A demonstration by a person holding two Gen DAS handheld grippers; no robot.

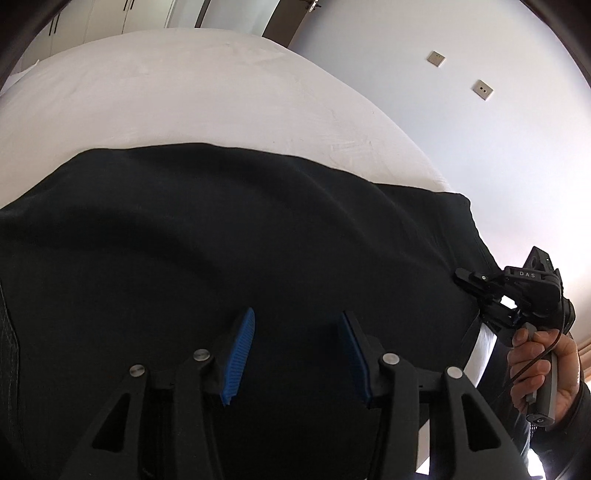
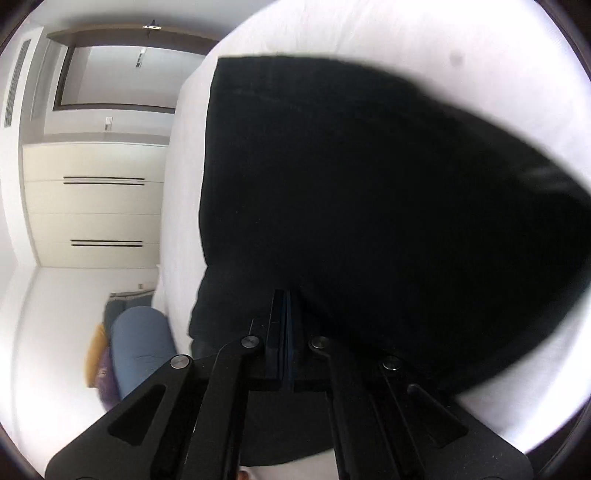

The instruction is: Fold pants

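Observation:
Black pants point(image 1: 229, 236) lie spread on a white bed point(image 1: 166, 96). My left gripper point(image 1: 297, 317) is open just above the pants, blue pads point(image 1: 240, 350) apart, nothing between them. My right gripper point(image 1: 461, 277) shows at the right edge of the pants in the left wrist view, held by a hand. In the right wrist view the right gripper point(image 2: 286, 295) is shut, its pads pressed together on the near edge of the black pants point(image 2: 369, 192), which stretch away over the bed point(image 2: 406, 33).
A white wall with two switch plates point(image 1: 436, 58) stands beyond the bed. White wardrobe doors point(image 2: 92, 206) and a doorway point(image 2: 110, 74) are to the left. A blue bolster and cushions point(image 2: 136, 343) lie on the floor beside the bed.

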